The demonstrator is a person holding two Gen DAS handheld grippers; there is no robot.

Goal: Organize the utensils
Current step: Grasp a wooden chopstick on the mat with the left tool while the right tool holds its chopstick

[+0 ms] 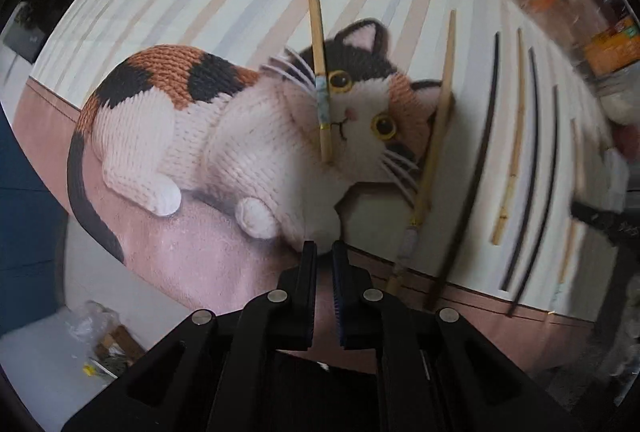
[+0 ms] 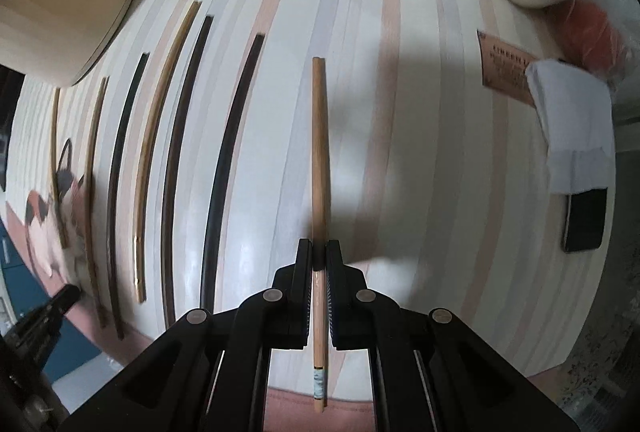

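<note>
One wooden chopstick pinched in right gripper, long axis running straight ahead; left gripper nearly closed, seemingly empty.

Soft daylight, broad shadow on tablecloth; fisheye edges bent, motion-blurred.

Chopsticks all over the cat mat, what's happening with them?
Someone is sorting chopsticks with two hand-held claws. The right claw is clamped on a light wooden chopstick above the striped mat. The left claw is nearly closed with nothing in it, over the cat picture. More chopsticks, dark and light, lie side by side on the mat.
</note>
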